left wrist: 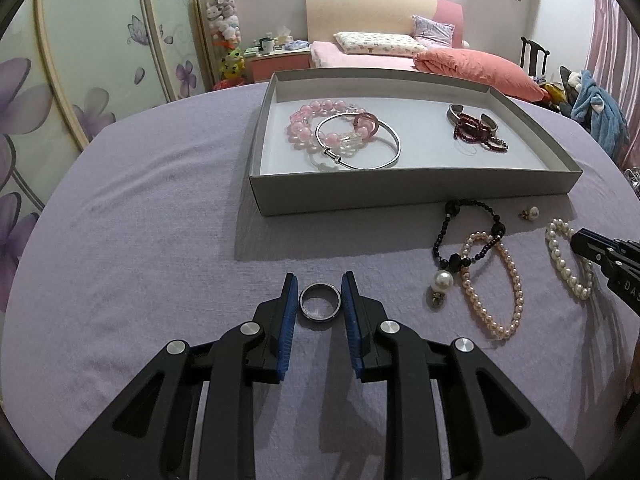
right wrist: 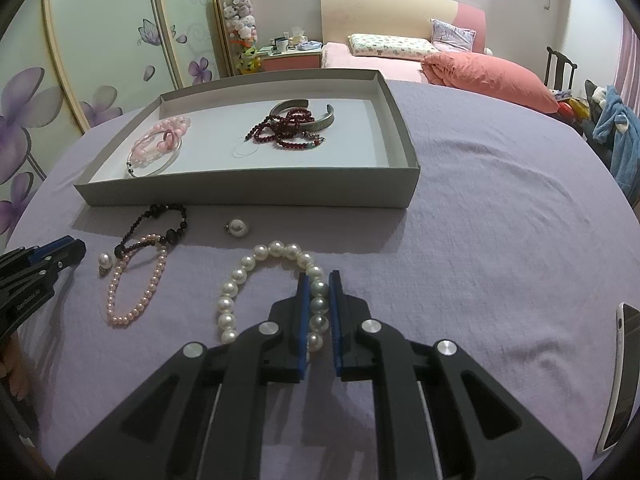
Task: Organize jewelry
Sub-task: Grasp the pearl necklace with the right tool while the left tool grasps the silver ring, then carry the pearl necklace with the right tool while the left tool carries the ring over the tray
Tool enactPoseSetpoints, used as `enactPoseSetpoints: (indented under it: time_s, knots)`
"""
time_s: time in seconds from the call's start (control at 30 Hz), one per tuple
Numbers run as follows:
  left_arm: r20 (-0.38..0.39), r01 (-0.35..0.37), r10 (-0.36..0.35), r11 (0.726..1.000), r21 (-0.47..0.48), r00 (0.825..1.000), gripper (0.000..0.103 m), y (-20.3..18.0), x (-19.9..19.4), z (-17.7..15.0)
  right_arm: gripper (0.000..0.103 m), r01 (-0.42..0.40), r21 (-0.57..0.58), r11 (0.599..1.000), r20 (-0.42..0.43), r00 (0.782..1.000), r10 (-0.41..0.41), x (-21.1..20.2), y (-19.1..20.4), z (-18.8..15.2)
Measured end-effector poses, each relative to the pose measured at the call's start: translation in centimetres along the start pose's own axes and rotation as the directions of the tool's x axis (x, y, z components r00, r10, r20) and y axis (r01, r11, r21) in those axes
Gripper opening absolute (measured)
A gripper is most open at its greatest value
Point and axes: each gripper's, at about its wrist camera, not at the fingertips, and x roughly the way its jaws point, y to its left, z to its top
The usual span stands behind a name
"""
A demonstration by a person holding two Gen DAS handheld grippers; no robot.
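Note:
A grey tray [left wrist: 400,194] on the purple cloth holds a pink bead bracelet [left wrist: 316,120], a silver bangle [left wrist: 360,144], a dark red bead string [left wrist: 476,132] and a silver cuff [right wrist: 300,114]. My left gripper [left wrist: 320,286] straddles a dark metal ring [left wrist: 320,300] lying flat on the cloth, its pads [left wrist: 290,304] close on both sides. My right gripper [right wrist: 319,282] has its pads [right wrist: 304,300] on either side of a white pearl bracelet [right wrist: 240,276]. A pink pearl strand [left wrist: 496,280], a black bead bracelet [left wrist: 468,236] and a pearl earring [left wrist: 530,213] lie in front of the tray.
The tray also shows in the right wrist view [right wrist: 256,194]. A phone [right wrist: 618,376] lies at the right edge of the cloth. A bed with pink bedding [left wrist: 472,66] and a wardrobe [left wrist: 80,60] stand behind.

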Motion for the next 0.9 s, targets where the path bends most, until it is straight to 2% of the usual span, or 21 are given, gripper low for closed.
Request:
enactPoseSetpoints:
  time_s: [0.43,0.57,0.7,0.9]
  knots:
    - [0.002,0.007,-0.007,1.000,-0.008,1.000,0.023,0.2,0.0,-0.1,0.011,-0.004,0.002,1.000,0.000,1.000,0.004,0.0,0.0,0.1]
    - [0.006,0.023,-0.023,0.999,-0.023,1.000,0.023,0.6,-0.1,-0.2,0.010,-0.038,0.036,0.999,0.008,0.999,0.037,-0.1,-0.3,0.2]
    - [0.020,0.042,-0.041,0.998,-0.052,0.999,0.023,1.1,-0.6,-0.5,0.010,-0.086,0.057,0.995,0.084,0.993,0.081,-1.8,0.1,0.5]
    - [0.094,0.055,-0.048,0.996,-0.072,0.994,0.023,1.2,-2.3,-0.5,0.010,-0.175,0.063,0.983,0.208,0.965,0.158,-5.0,1.6,1.2]
